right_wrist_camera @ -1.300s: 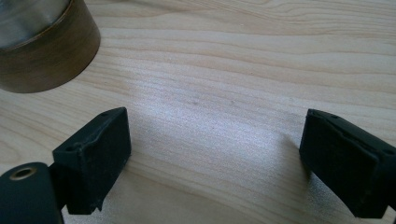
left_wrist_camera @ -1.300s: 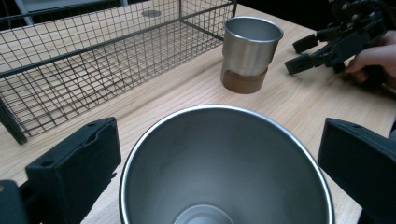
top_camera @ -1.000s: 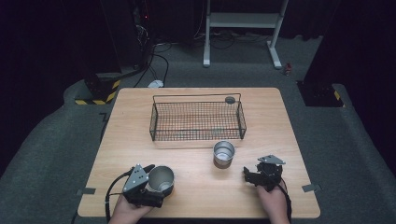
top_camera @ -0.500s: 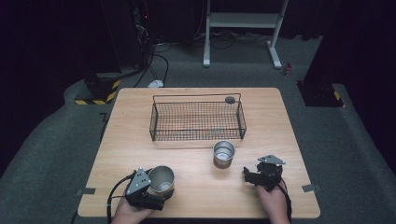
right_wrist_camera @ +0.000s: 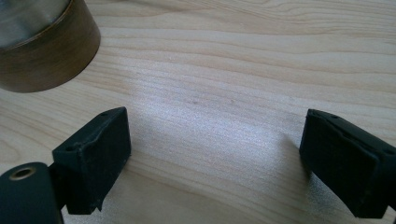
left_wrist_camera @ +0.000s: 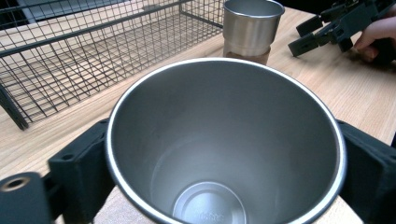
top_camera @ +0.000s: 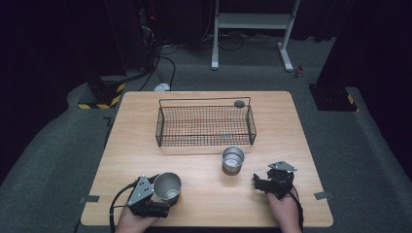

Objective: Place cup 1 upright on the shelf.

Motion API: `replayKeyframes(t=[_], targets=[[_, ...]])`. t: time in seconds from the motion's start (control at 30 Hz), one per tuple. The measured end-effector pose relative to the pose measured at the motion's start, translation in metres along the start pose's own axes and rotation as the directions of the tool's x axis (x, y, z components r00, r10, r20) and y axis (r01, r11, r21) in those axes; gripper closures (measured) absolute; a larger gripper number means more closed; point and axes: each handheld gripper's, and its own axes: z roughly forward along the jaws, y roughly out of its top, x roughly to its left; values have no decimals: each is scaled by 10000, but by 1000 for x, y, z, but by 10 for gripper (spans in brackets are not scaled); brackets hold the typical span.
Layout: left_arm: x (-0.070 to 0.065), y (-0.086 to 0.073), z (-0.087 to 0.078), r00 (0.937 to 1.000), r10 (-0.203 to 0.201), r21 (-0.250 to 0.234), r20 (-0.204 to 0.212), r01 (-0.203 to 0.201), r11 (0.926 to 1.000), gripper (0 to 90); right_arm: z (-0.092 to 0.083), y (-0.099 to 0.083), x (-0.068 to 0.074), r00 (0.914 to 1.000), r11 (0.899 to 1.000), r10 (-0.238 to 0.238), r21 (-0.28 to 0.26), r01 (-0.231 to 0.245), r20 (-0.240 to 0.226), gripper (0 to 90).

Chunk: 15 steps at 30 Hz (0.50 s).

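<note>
Left gripper (top_camera: 163, 196) jaws just closed in on steel cup (top_camera: 167, 187), pads against both its sides, cup upright on table (top_camera: 204, 204). Right gripper (top_camera: 260, 183) jaws wide apart, nothing between; second steel cup (top_camera: 232, 159) just ahead-left of it, wire basket (top_camera: 204, 124) beyond.

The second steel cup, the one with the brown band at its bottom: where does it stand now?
In the high view the banded cup stands upright on the table, just in front of the wire basket near its right end, with the right tool close beside it.
</note>
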Motion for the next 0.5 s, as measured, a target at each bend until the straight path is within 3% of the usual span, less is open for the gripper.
replayKeyframes(t=[0.5], targets=[[0, -3, 1, 9999, 88, -118, -138, -89, 9999, 128, 0, 0, 0, 10000, 10000, 1, 1, -1, -1, 89]])
